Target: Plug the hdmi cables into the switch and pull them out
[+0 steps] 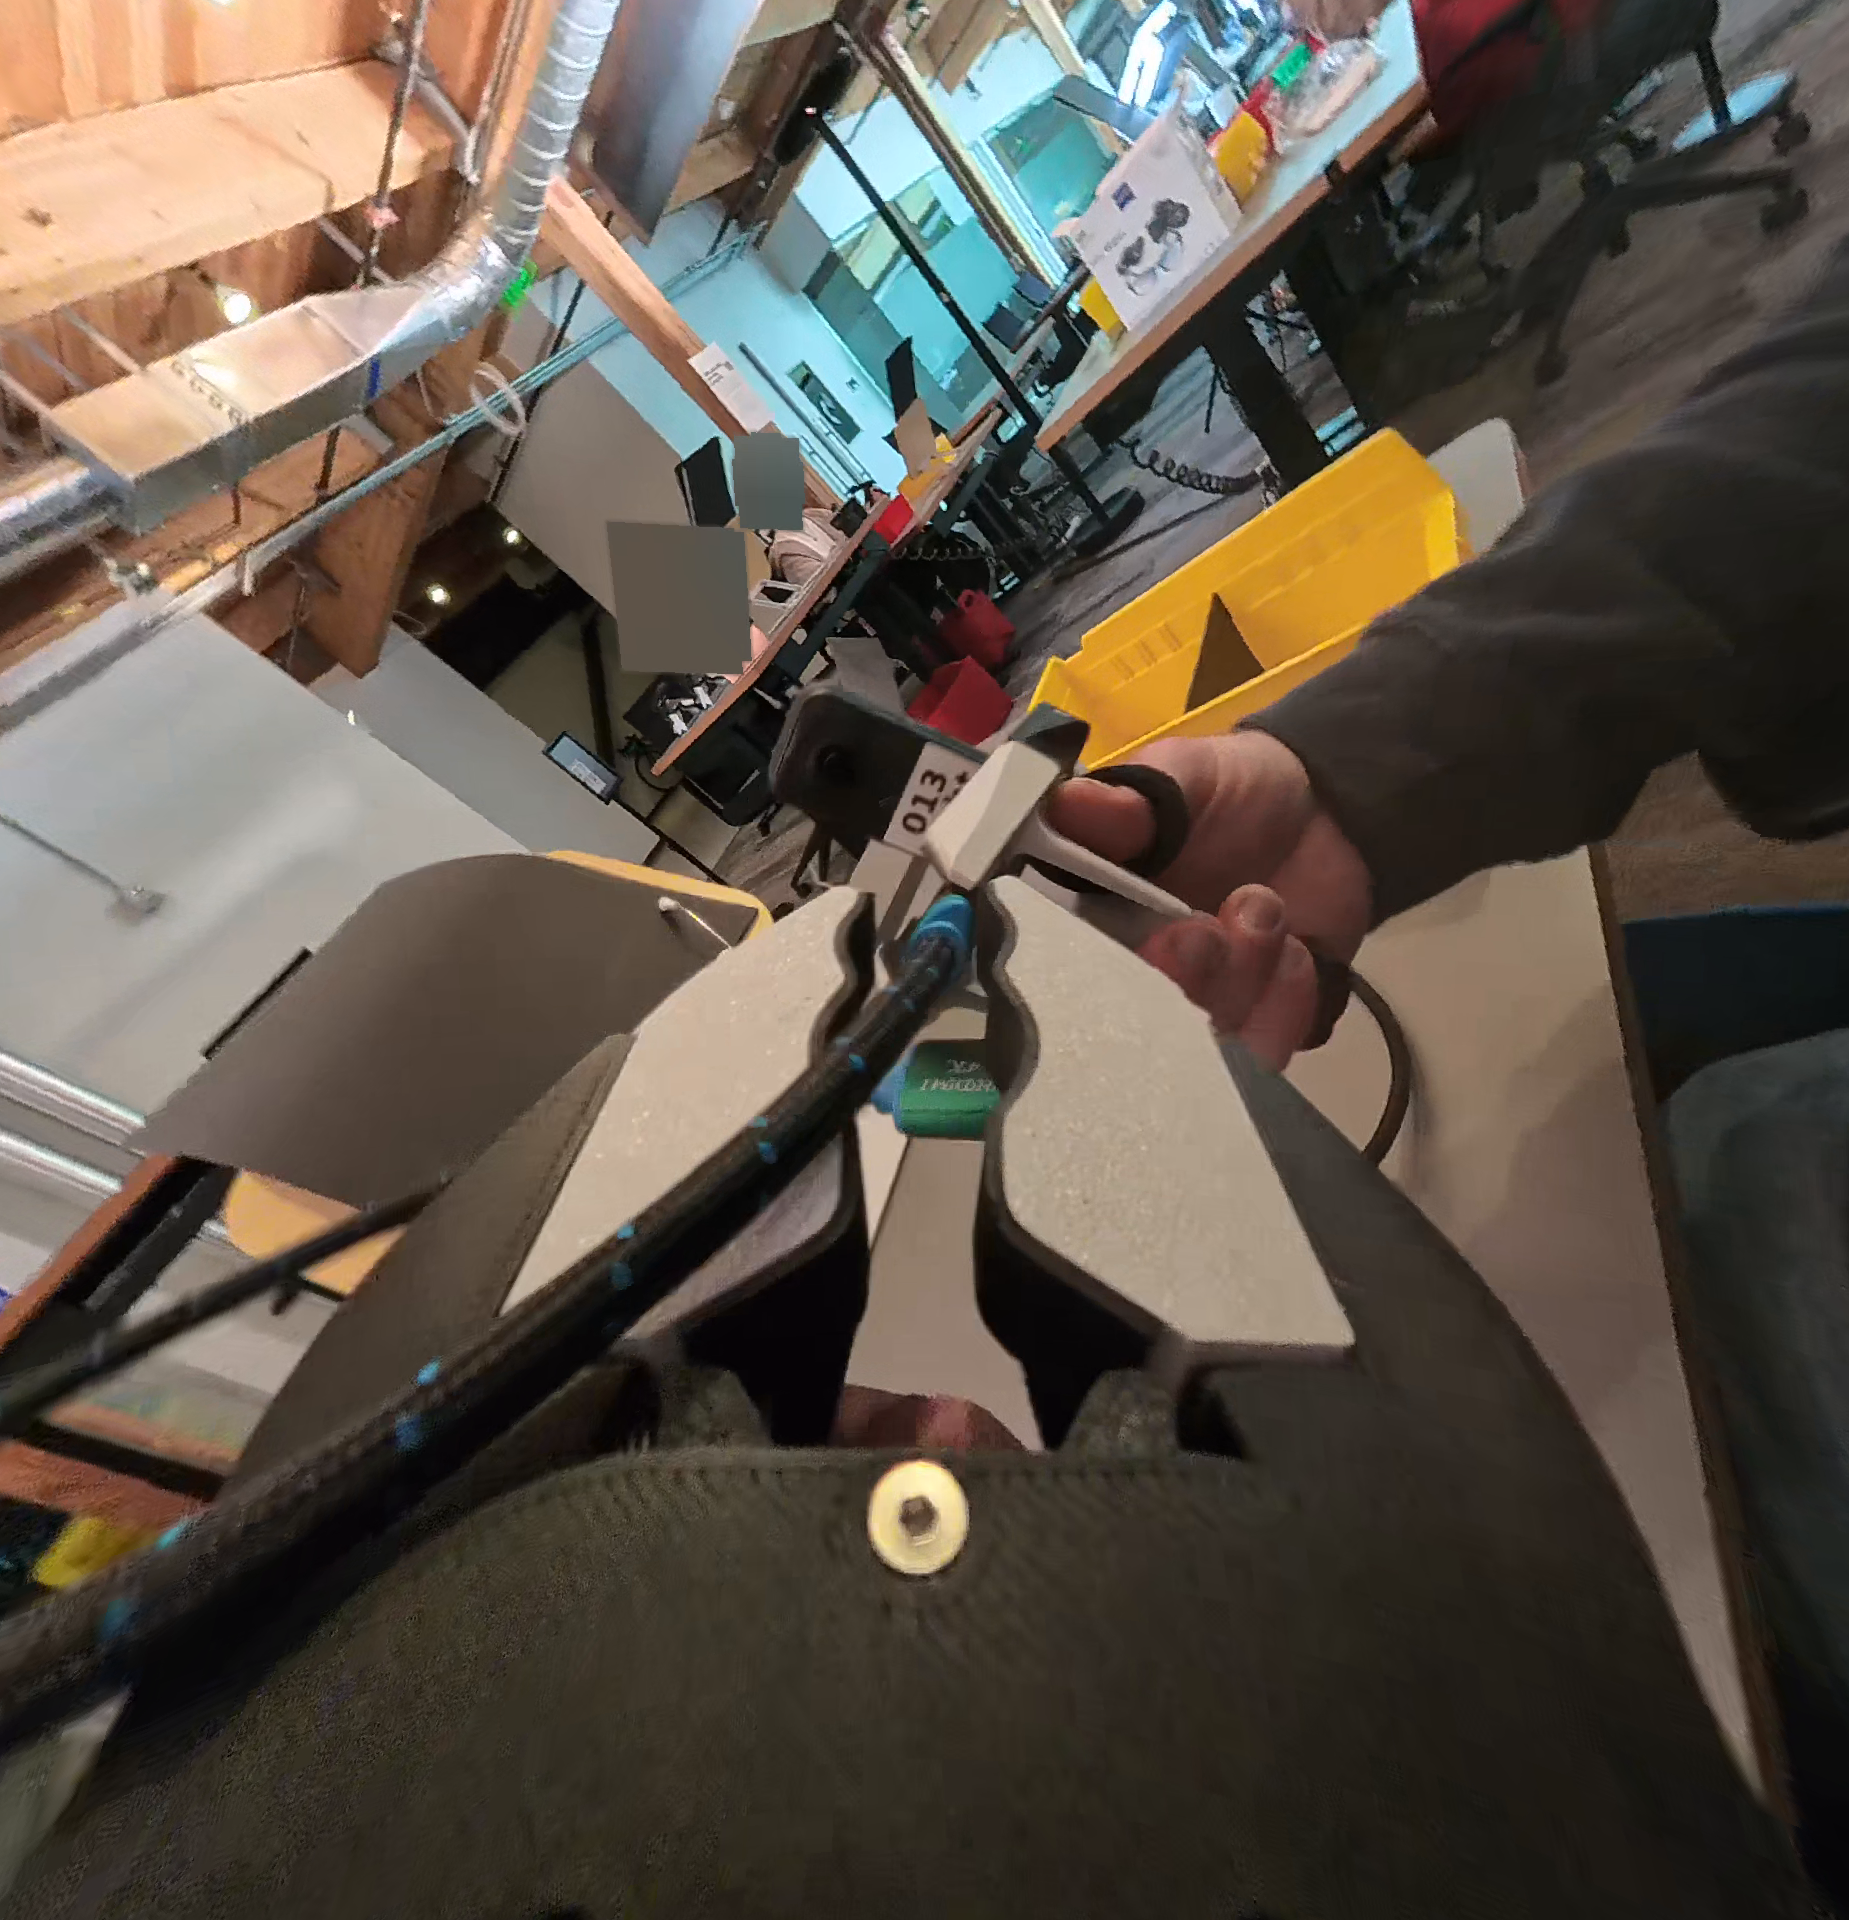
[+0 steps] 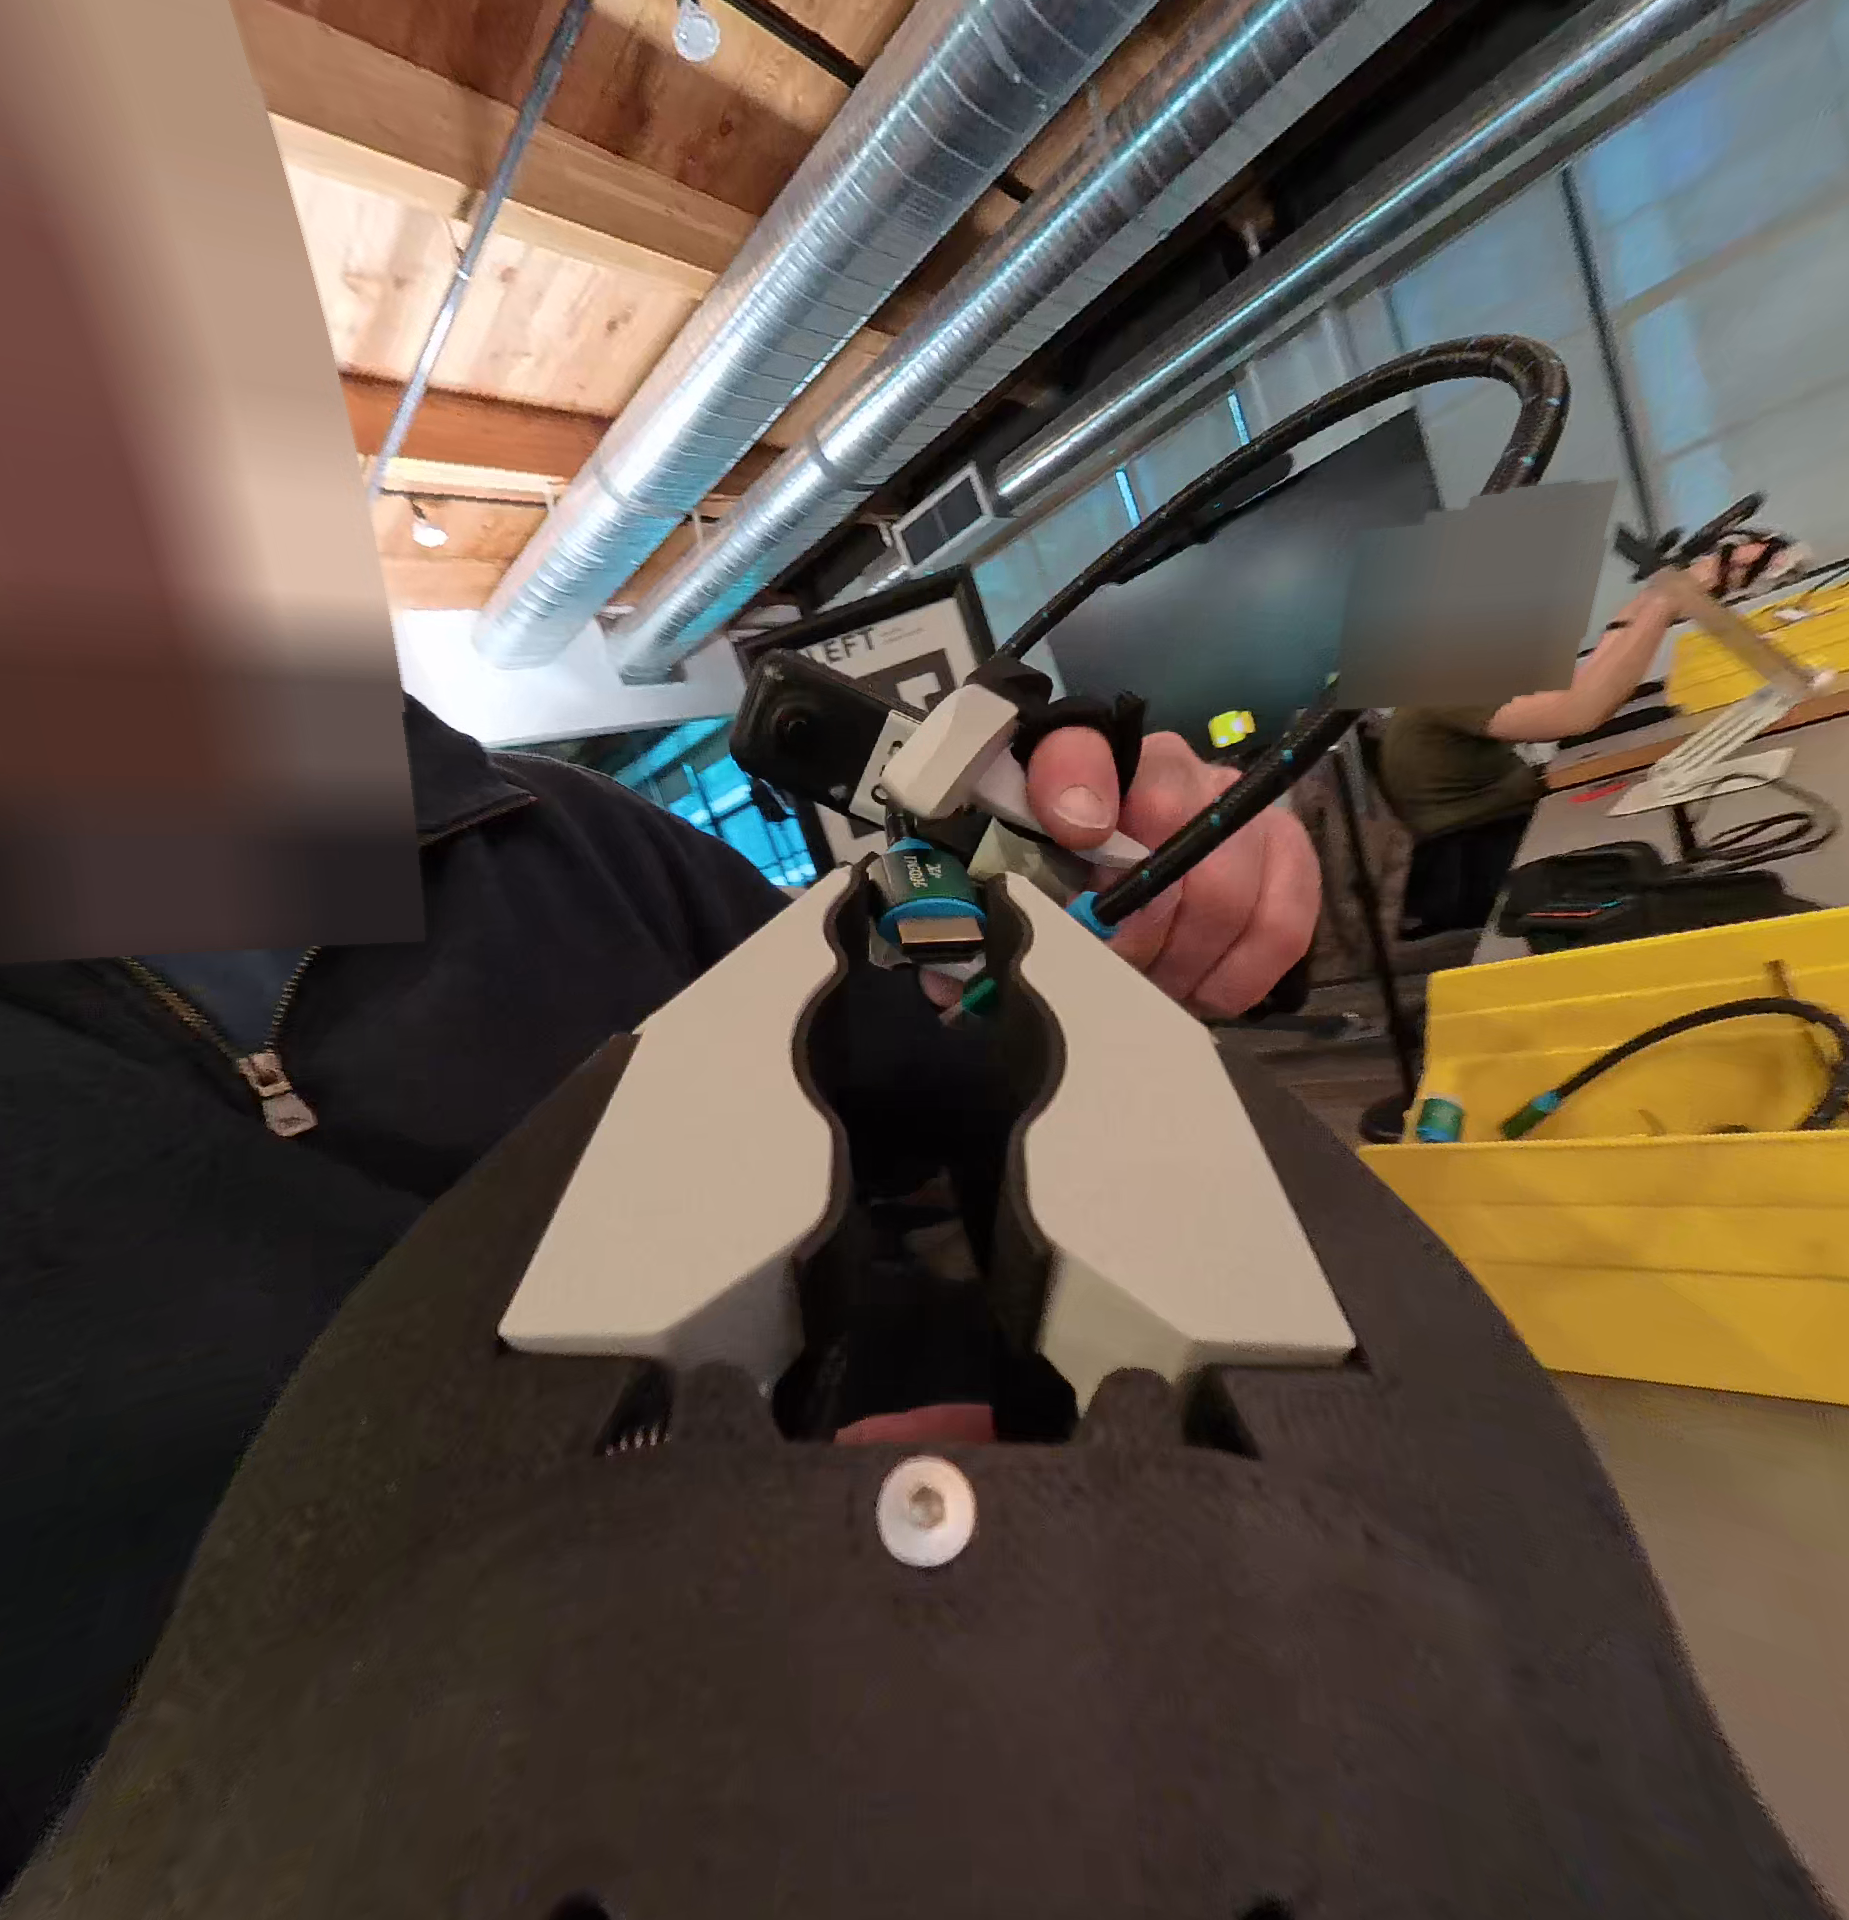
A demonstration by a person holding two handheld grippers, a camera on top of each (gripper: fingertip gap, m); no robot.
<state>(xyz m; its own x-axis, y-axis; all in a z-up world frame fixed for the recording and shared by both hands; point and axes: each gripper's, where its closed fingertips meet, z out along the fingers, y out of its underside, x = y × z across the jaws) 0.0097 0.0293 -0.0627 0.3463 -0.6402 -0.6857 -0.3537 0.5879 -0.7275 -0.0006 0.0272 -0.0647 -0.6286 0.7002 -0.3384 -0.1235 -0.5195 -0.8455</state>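
Note:
My right gripper (image 2: 930, 891) is shut on a green HDMI plug (image 2: 925, 902), whose metal end faces the right wrist camera. The plug's black braided cable (image 1: 795, 1101) with blue flecks runs along my left gripper (image 1: 928, 920) and passes between its tips at the blue strain relief (image 1: 943, 925). The left jaws stand close around the cable. The two grippers meet tip to tip above the table. A second green plug (image 1: 946, 1091) hangs just below; it also shows in the right wrist view (image 2: 977, 997). The cable loops high in the air (image 2: 1522, 384). No switch is in view.
A yellow bin (image 2: 1626, 1247) on the white table (image 1: 1471, 1195) holds another black cable with a green plug (image 2: 1437, 1117). The operator's dark jacket (image 2: 276, 1091) is close on the left. Another person (image 2: 1460, 758) works at a far table. Desks and chairs fill the background. Both grippers' tips are close together, under 4 cm apart.

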